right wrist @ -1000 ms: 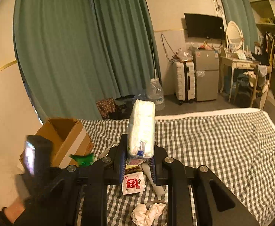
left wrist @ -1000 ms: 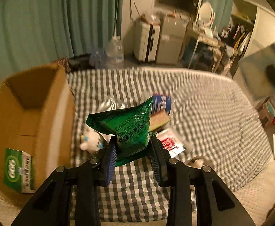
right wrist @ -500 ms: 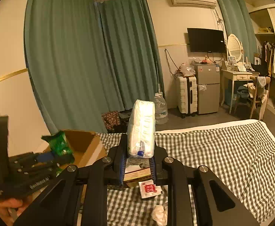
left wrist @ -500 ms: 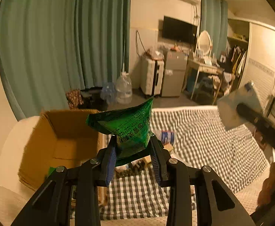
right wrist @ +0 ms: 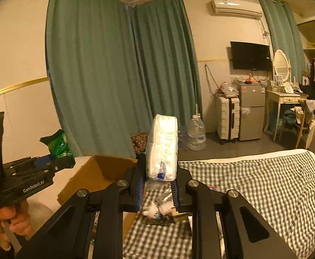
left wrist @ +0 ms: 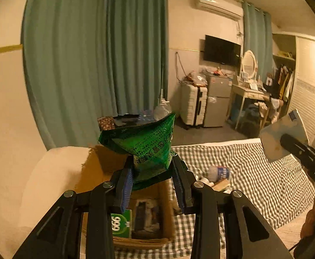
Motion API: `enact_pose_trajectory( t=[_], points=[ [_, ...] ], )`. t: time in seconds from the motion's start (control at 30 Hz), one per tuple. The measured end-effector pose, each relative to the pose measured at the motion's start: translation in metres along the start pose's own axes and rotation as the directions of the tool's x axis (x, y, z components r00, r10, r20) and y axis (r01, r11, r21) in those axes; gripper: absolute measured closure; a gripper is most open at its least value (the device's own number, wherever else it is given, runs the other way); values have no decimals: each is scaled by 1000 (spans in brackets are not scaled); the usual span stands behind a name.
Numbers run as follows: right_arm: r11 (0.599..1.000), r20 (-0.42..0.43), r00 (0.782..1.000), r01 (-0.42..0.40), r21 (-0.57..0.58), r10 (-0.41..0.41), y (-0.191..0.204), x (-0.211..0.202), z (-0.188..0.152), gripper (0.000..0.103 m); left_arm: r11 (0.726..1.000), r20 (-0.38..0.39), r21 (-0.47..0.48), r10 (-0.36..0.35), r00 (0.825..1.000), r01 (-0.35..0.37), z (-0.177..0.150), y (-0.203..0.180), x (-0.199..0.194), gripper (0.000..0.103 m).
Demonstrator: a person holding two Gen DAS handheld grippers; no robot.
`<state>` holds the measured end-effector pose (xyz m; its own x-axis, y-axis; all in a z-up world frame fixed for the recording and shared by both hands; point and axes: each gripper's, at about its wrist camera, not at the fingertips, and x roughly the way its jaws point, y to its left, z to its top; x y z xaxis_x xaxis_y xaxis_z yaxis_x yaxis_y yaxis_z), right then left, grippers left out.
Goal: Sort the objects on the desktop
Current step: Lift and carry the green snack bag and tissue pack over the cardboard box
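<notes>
Holding one thing in each gripper, I am now at the carrying step of the sorting. My left gripper (left wrist: 152, 179) has its two fingers pressed on the lower part of a green snack bag (left wrist: 145, 149), and the bag stands up above the fingers, a little crumpled. Under it and just behind it I see the open cardboard box (left wrist: 105, 164), which stands at the edge of the checked bedcover (left wrist: 254, 172); inside the box there is already a green and white packet (left wrist: 121, 223) and some dark thing that I cannot name. My right gripper (right wrist: 157, 188) pinches a white tissue pack (right wrist: 163, 144) by its lower end, so the pack stands upright between the fingers. This pack is in the air, near the right wall of the box but not yet over the opening, I think. On the bedcover a small bottle (left wrist: 221, 171) and a few other small objects remain, so the task seems to me only partly done. For the next move, I judge that the left gripper must come lower over the opening before the fingers spread, because the light bag can fall outside. The right one then should follow to the box.
</notes>
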<state>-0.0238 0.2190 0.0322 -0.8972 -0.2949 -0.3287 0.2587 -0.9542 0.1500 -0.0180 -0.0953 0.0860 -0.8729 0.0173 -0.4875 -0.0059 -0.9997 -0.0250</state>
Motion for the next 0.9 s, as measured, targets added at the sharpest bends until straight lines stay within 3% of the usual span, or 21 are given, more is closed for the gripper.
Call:
enact_pose_trajectory(
  t=[0.33, 0.53, 0.9],
  points=[
    [997, -40, 997, -67, -26, 66, 54, 35, -12, 83, 998, 14, -44, 55, 998, -54, -3, 63, 8, 69],
    [991, -80, 989, -129, -34, 126, 87, 71, -26, 83, 993, -37, -59, 100, 994, -102, -15, 83, 33, 69],
    [986, -213, 966, -162, -45, 149, 119, 138, -70, 83, 988, -203, -132, 56, 978, -84, -38, 107, 111, 68]
  ],
)
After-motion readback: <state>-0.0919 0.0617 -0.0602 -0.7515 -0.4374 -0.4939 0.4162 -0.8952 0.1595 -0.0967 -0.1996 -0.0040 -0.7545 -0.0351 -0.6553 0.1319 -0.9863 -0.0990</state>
